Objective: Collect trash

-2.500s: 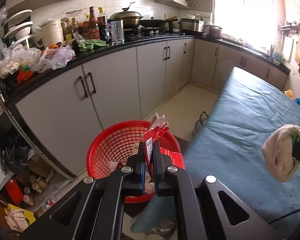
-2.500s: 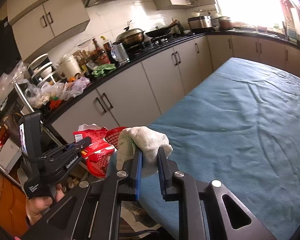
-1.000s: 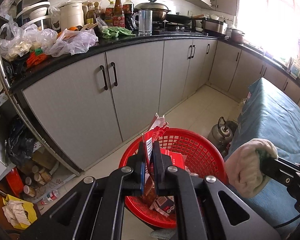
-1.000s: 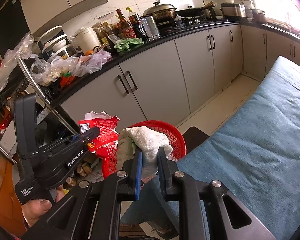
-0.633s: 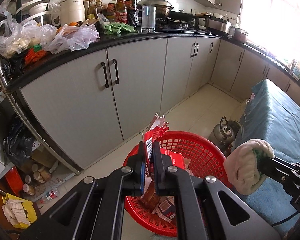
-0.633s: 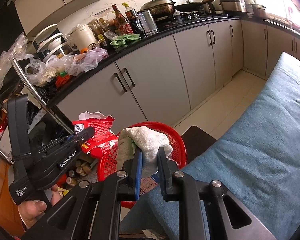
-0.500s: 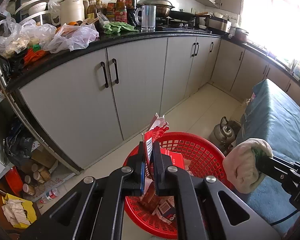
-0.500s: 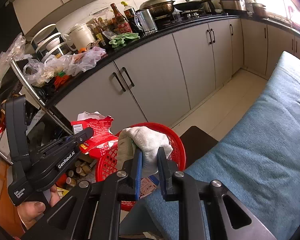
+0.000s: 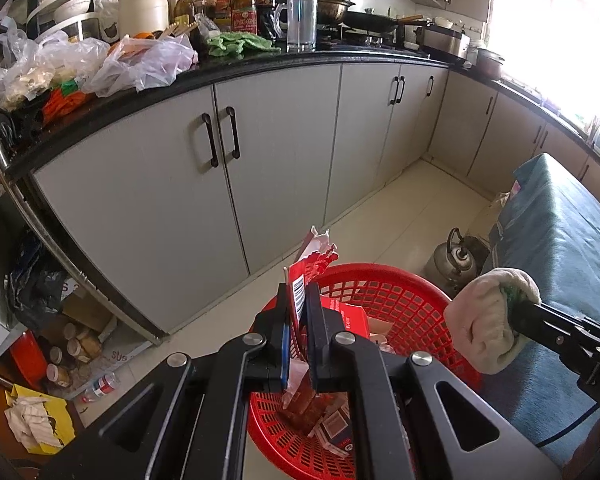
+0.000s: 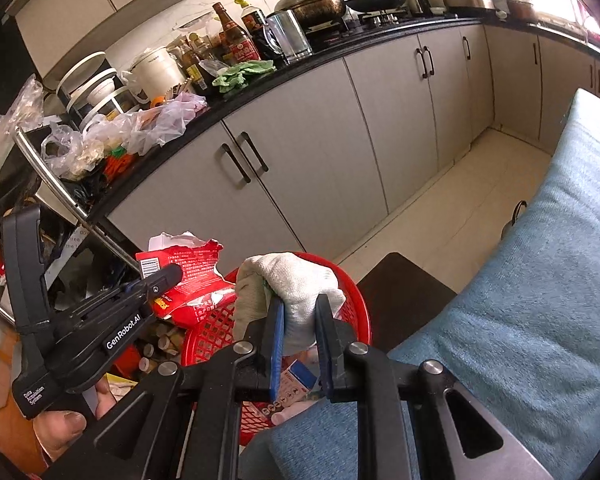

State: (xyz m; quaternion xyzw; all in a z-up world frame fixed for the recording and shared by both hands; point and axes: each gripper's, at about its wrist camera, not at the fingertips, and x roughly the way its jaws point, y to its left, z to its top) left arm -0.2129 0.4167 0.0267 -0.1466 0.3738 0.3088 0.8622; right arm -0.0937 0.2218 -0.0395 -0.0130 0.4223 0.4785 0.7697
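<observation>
- From the left wrist view I see my left gripper clamped tight on a torn red wrapper; its lower half is hidden behind the fingers, so I cannot tell how far down it reaches.
- The wrapper is thin, crinkled foil with a ragged white top edge and a barcode strip; its long axis stands nearly upright, torn end pointing to 12 o'clock, and it hangs over the near rim of the red basket.
- My right gripper is closed on a wadded cloth; coarse off-white weave, rounded and lumpy, a scrap of green showing inside; what is wrapped in it I cannot make out.
- The wad sits above the basket's rim at about 3 o'clock in the left view, just beside the blue-covered table.
- The basket is round, plastic lattice, standing on the floor; cartons and wrappers lie inside, partly blocked by my gripper bodies.
- A metal kettle stands on the floor at 2 o'clock of the basket, partly cut off by the table's cloth.
</observation>
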